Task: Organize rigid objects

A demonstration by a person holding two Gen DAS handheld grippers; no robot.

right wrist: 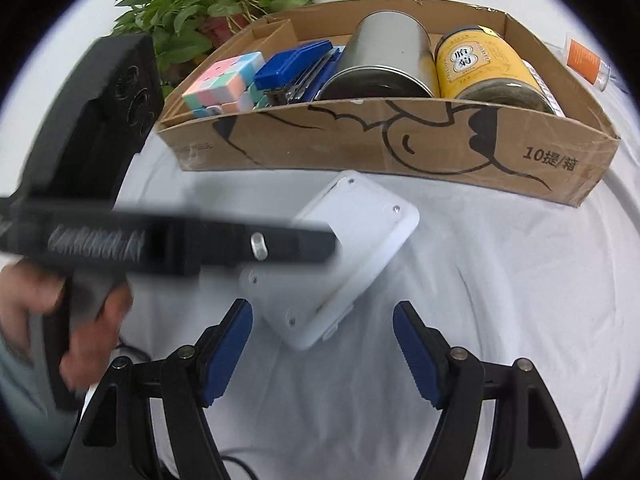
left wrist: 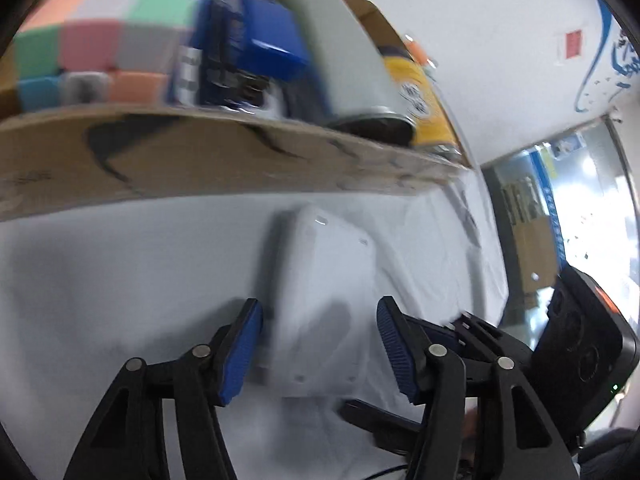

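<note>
A flat white plastic box (left wrist: 324,304) lies on the white cloth in front of the cardboard tray (left wrist: 200,160). My left gripper (left wrist: 320,352) is open, its blue pads on either side of the box's near end; I cannot tell if they touch it. In the right wrist view the same box (right wrist: 360,240) lies ahead of my open, empty right gripper (right wrist: 322,352), partly hidden by the blurred left gripper body (right wrist: 180,244). The tray (right wrist: 400,152) holds a pastel puzzle cube (right wrist: 224,80), a blue stapler (right wrist: 296,68), a grey tin (right wrist: 384,60) and a yellow jar (right wrist: 484,68).
A potted plant (right wrist: 208,0) stands behind the tray's left end. A small orange-labelled bottle (right wrist: 588,60) lies right of the tray. The person's hand (right wrist: 80,320) holds the left gripper at the left. The right gripper's body (left wrist: 580,352) shows at the left view's right edge.
</note>
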